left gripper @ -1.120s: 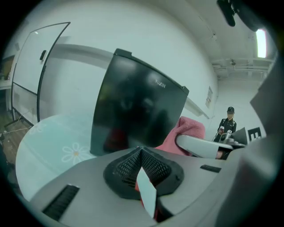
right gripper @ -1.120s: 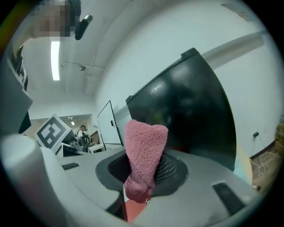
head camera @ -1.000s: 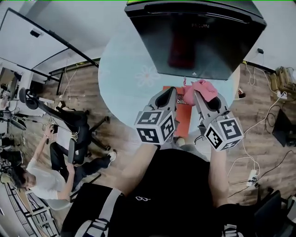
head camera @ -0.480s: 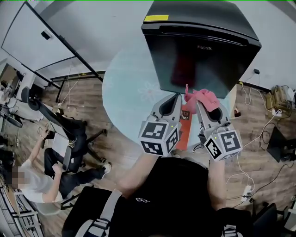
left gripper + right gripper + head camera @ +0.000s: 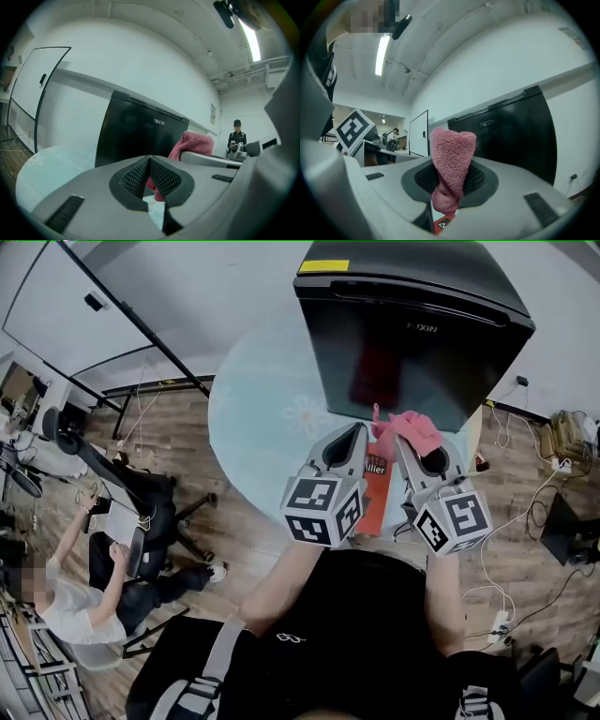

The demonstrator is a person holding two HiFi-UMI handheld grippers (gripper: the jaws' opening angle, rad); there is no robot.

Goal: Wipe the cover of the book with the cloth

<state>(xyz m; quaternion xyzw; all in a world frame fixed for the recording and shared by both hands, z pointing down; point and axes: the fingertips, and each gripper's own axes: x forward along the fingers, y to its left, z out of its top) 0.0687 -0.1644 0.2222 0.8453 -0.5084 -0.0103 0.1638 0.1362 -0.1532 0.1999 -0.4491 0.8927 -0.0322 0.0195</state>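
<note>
An orange book (image 5: 377, 486) lies at the near edge of the round glass table (image 5: 262, 418), mostly hidden between my two grippers. The right gripper (image 5: 401, 439) is shut on a pink cloth (image 5: 412, 427), which bunches up above its tips just in front of the fridge. In the right gripper view the cloth (image 5: 452, 159) stands pinched between the pads, with a corner of the book (image 5: 442, 227) below. The left gripper (image 5: 360, 429) is beside it over the book's left side, shut with nothing in it (image 5: 149, 159). The cloth (image 5: 194, 143) shows to its right.
A black mini fridge (image 5: 412, 324) stands on the table right behind the book. A black office chair (image 5: 141, 493) and a seated person (image 5: 75, 606) are on the floor at the left. Cables (image 5: 525, 549) trail on the wooden floor at the right. A whiteboard (image 5: 66, 315) leans at the far left.
Both grippers and the cloth have drawn a little closer to the fridge. The head view has shifted, and the grippers cover more of the book than before.
</note>
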